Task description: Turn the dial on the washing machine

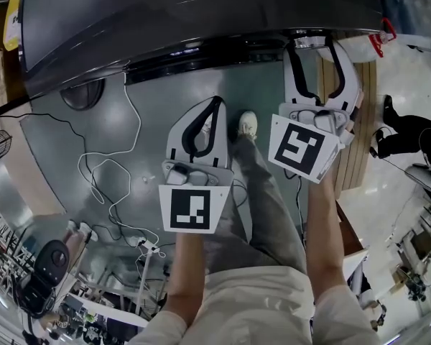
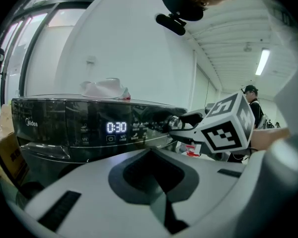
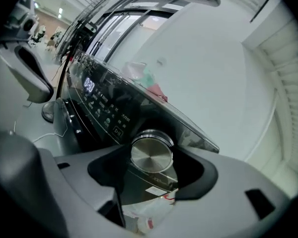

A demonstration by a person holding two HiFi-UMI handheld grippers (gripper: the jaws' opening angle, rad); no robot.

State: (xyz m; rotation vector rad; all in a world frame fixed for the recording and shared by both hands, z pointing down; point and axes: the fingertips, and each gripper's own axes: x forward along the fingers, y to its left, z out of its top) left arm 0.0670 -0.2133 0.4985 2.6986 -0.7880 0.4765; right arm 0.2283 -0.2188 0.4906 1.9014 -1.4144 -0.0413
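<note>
The dark washing machine [image 1: 201, 13] fills the top of the head view. Its lit display [image 2: 116, 127] sits on the control panel [image 2: 64, 128]. At the panel's right end is the round brushed-metal dial [image 3: 151, 152], small in the left gripper view [image 2: 175, 122]. My right gripper [image 1: 314, 43] reaches under the machine's top edge. Its jaws stand wide on either side of the dial and press on it [image 3: 156, 160]; its marker cube [image 2: 228, 125] shows from the left. My left gripper [image 1: 214, 106] hangs back below the panel, its fingertips together with nothing between them [image 2: 156, 177].
White cables [image 1: 108, 171] trail over the grey floor on the left. A shoe [image 1: 248, 126] stands between the grippers. A wooden panel [image 1: 363, 121] rises at the right. A crumpled cloth [image 2: 107, 88] lies on the machine's top. A red-and-white tag [image 3: 149, 217] hangs below the dial.
</note>
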